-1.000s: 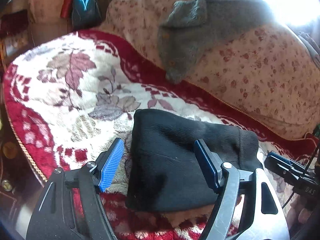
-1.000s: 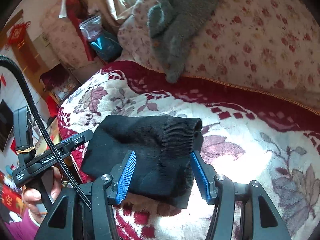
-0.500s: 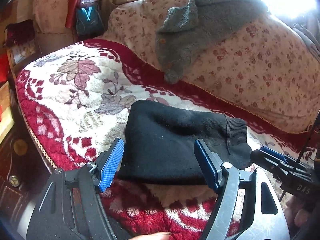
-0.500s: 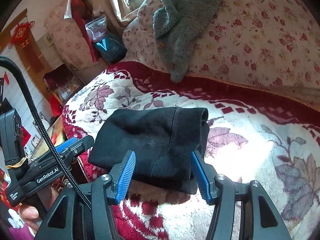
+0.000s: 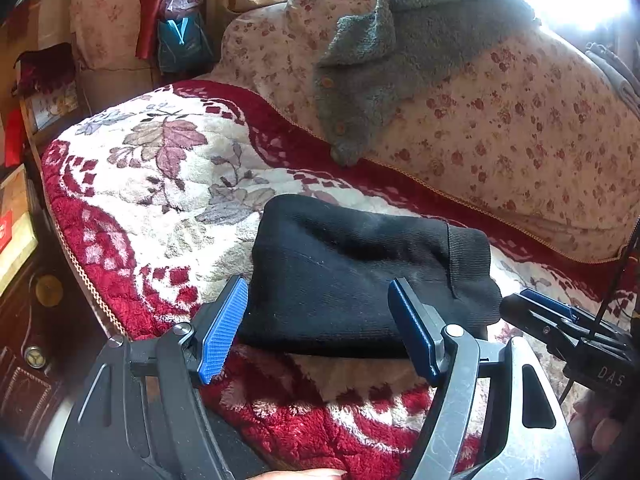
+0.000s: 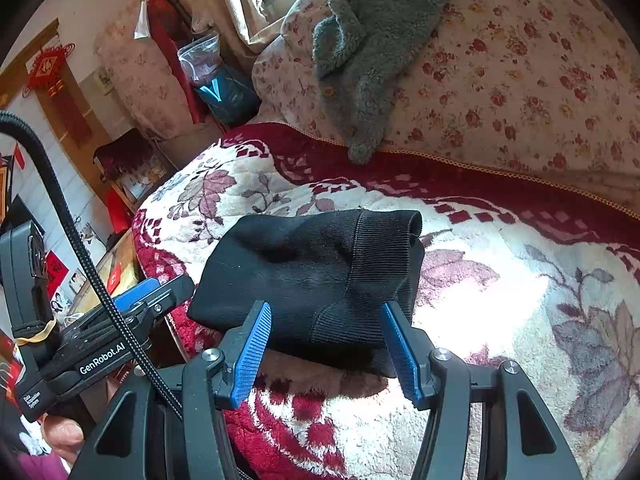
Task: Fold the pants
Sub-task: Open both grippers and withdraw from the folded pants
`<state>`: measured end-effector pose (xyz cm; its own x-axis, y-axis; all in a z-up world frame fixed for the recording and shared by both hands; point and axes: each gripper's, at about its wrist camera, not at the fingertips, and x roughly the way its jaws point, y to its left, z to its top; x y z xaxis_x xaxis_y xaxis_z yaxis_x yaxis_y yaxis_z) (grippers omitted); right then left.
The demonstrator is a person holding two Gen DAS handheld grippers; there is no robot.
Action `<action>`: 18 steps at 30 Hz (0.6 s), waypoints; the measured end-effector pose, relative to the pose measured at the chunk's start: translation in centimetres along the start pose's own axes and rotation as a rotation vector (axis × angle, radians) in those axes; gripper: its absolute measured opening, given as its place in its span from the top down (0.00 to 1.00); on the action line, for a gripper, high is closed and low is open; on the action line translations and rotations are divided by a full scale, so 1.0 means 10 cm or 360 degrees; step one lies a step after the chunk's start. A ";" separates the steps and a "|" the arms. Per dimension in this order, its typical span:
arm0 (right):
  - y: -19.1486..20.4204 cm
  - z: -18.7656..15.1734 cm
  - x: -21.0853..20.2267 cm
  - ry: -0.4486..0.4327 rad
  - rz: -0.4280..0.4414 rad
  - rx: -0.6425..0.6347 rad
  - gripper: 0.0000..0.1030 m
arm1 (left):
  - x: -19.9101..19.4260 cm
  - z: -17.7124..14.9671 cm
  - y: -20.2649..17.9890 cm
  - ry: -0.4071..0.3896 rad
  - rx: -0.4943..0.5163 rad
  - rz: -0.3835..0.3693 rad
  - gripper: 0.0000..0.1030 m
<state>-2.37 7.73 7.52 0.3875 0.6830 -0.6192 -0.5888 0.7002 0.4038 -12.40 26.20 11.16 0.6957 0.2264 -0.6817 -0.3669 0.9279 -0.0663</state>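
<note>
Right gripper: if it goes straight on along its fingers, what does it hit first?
Most likely the folded black pants, lying on the blanket right ahead of the open right gripper; depth is hard to judge, so it might skim over them.

The black folded pants (image 6: pixel 316 272) lie on the red and white flowery blanket (image 6: pixel 500 300). The right tongs (image 6: pixel 326 344) hang open just above them, touching nothing.

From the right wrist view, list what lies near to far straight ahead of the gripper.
Right gripper, jaws open and empty → folded black pants → leaf-patterned red and white blanket → grey fleece garment draped over the floral sofa back.
</note>
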 end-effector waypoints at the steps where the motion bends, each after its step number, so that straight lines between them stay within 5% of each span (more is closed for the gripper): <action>1: 0.00 0.00 0.00 0.0003 0.0002 0.0004 0.46 | 0.00 0.00 0.00 -0.0002 0.0001 0.0000 0.29; 18: 0.06 -0.01 0.07 0.0035 0.0016 -0.0026 0.46 | -0.01 -0.01 -0.02 -0.0002 0.0012 0.0000 0.29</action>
<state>-2.54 8.60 7.26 0.3661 0.6850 -0.6299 -0.6043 0.6897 0.3989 -12.47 25.94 11.16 0.6963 0.2267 -0.6810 -0.3622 0.9301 -0.0607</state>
